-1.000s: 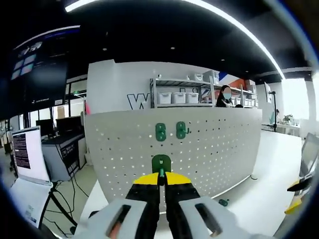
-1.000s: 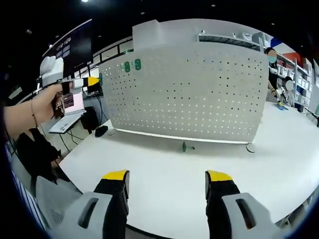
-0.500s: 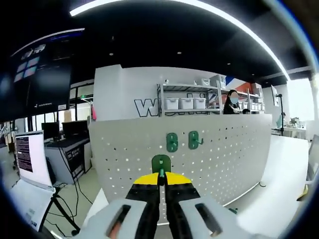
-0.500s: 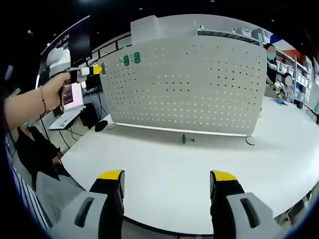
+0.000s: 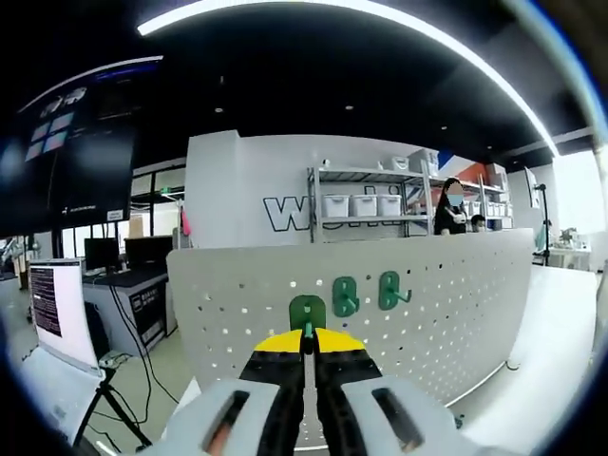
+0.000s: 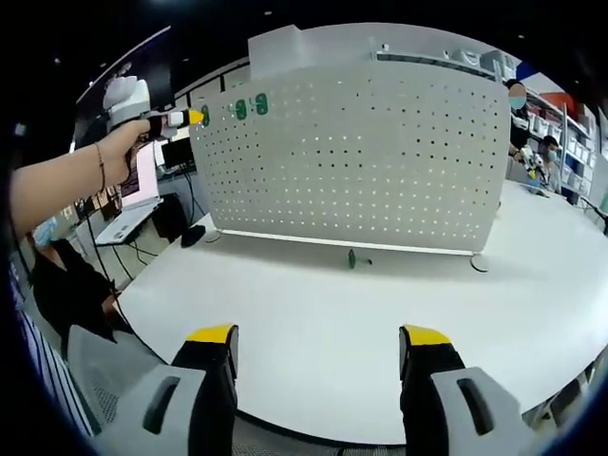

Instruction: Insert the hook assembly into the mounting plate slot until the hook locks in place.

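Hook assembly (image 5: 307, 312), pinched in the left gripper (image 5: 307, 344), should meet the pegboard (image 5: 456, 294) squarely; right gripper (image 6: 318, 334) gapes wide, empty.

At the bottom centre of the frame the left hand-held gripper (image 5: 306, 334) has its yellow-tipped jaws closed together on a green hook (image 5: 307, 313), whose rounded plate stands up just above the tips. Behind it a white pegboard (image 5: 456, 294) spans the middle of the frame. Two more green hooks (image 5: 366, 294) sit on the board, just right of the held one. A laptop (image 5: 57, 302) shows at the left edge.
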The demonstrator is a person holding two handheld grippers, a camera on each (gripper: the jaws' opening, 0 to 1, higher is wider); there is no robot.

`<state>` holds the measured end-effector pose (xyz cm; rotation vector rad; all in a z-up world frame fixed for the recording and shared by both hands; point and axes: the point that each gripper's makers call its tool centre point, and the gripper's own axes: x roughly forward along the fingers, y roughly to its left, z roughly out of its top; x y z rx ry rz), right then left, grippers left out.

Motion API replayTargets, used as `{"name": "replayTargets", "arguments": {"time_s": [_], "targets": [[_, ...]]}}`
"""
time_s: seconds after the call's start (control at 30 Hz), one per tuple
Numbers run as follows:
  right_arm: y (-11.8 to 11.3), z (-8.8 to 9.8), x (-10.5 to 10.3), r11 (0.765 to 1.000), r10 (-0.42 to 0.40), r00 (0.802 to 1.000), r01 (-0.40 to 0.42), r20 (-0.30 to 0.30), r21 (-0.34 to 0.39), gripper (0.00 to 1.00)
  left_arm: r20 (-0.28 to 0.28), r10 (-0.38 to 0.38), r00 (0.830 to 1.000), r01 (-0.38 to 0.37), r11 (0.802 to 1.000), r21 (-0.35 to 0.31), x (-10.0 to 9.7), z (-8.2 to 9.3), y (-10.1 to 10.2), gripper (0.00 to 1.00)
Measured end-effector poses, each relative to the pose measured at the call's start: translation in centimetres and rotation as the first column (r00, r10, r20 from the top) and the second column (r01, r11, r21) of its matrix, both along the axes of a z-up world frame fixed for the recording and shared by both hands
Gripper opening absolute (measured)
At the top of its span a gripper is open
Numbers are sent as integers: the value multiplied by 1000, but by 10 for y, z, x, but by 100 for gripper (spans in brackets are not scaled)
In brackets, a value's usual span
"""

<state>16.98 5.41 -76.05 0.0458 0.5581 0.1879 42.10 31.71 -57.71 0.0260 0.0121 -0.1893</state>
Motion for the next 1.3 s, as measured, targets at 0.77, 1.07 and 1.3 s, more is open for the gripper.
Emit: {"name": "replayTargets", "arguments": {"time_s": [0.77, 1.07, 1.3], "targets": [[-3, -4, 6, 1000, -23, 1000, 23, -6, 21, 65, 27, 57, 998, -57, 998, 8, 36, 3, 0, 1], [-5, -4, 11, 999, -38, 999, 39, -9, 28, 64, 31, 66, 997, -66, 998, 5, 43, 3, 1, 1], [-5, -5, 13, 999, -41, 999, 41, -11, 32, 64, 44, 79, 996, -79, 997, 6, 49, 7, 1, 2]]}}
